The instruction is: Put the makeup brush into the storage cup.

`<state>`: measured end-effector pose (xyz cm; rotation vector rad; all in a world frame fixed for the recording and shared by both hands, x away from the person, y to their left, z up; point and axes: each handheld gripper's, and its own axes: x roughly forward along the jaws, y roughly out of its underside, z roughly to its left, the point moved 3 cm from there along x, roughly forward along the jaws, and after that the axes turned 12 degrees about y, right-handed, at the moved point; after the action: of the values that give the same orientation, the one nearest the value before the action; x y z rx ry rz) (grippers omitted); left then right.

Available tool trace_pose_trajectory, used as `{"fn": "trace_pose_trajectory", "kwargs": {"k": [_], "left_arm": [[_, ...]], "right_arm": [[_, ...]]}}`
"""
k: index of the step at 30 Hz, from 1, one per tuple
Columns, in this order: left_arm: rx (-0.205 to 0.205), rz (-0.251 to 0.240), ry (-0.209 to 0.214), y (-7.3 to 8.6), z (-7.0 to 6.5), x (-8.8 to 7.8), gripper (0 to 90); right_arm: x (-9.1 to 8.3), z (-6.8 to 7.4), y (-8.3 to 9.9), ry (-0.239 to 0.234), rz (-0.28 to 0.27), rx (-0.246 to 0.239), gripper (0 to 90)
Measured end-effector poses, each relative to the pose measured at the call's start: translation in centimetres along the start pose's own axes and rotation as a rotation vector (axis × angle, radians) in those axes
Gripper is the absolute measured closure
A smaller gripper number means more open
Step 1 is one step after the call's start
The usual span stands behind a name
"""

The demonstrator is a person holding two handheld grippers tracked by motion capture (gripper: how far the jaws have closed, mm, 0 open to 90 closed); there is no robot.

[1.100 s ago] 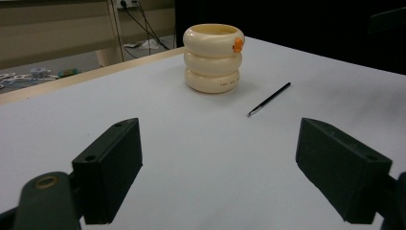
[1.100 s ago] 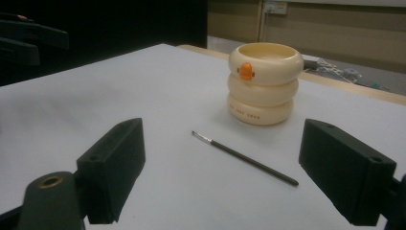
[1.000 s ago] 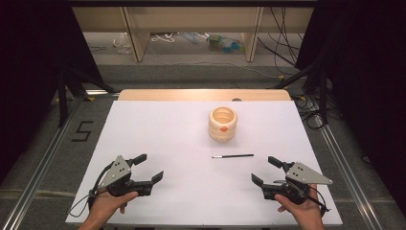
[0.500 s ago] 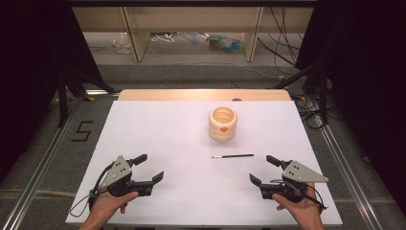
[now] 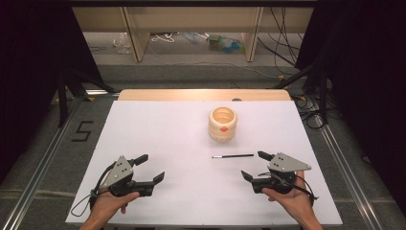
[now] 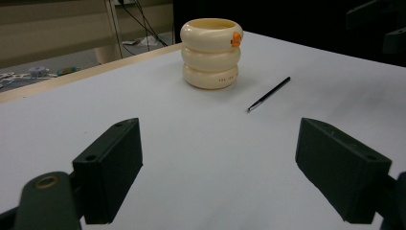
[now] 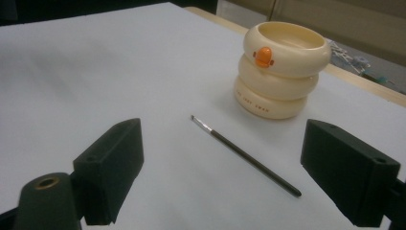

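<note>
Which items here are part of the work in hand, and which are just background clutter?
In play:
- thin black brush, lying flat on the table, nearest the right gripper
- cream ringed holder, upright beyond it
- left gripper, open

Lying about:
- cables on the floor
- litter under the far bench

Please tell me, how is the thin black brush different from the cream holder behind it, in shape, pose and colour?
The brush is thin and straight; the holder is wide, shaped like three stacked rings. The brush lies flat on the white table; the holder stands upright with its mouth open to the top. The brush is dark with a pale tip; the holder is cream with an orange mark. Both rest on the table, apart from each other and untouched.
</note>
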<state>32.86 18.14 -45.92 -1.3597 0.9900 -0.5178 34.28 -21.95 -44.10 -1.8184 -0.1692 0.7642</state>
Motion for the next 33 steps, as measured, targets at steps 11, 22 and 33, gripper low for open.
{"fn": "trace_pose_trajectory", "kwargs": {"k": [11,22,33], "left_arm": [[0.000,0.005,0.001,0.0,-0.1,0.0,16.2],[-0.007,0.004,0.002,0.0,-0.1,0.1,16.3],[0.004,0.008,0.006,0.0,-0.2,0.1,16.2]], "right_arm": [[3.2,0.2,-1.7,-0.017,0.105,-0.093,17.5],[6.5,-0.5,-3.3,-0.092,0.252,-0.125,23.3],[9.1,-1.0,-3.2,-0.121,0.348,-0.164,26.8]]}}
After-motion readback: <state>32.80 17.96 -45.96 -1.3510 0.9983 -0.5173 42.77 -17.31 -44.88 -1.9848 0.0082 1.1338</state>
